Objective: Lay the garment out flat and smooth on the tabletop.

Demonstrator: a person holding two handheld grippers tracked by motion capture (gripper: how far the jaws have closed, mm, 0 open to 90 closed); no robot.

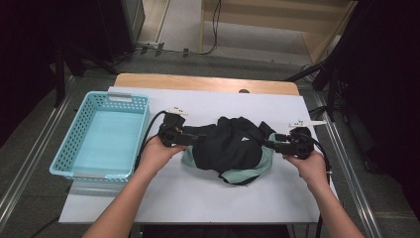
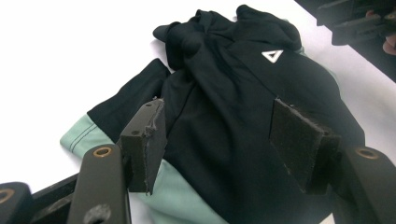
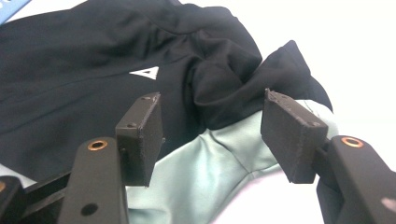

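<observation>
A crumpled black garment (image 1: 230, 146) with pale green panels and a small white triangle logo (image 2: 272, 55) lies in the middle of the white table (image 1: 198, 198). My left gripper (image 1: 198, 140) reaches its left edge, open, its jaws straddling black and green cloth (image 2: 219, 140). My right gripper (image 1: 265, 143) meets the right edge, open too, with a black fold and green fabric (image 3: 210, 154) between its jaws. Neither pair of pads (image 2: 152, 140) presses the cloth.
A light blue plastic basket (image 1: 79, 134) stands on the table's left side, nothing inside it. A wooden strip (image 1: 208, 83) runs along the far edge. Bare white surface lies in front of the garment. Dark stands and cables surround the table.
</observation>
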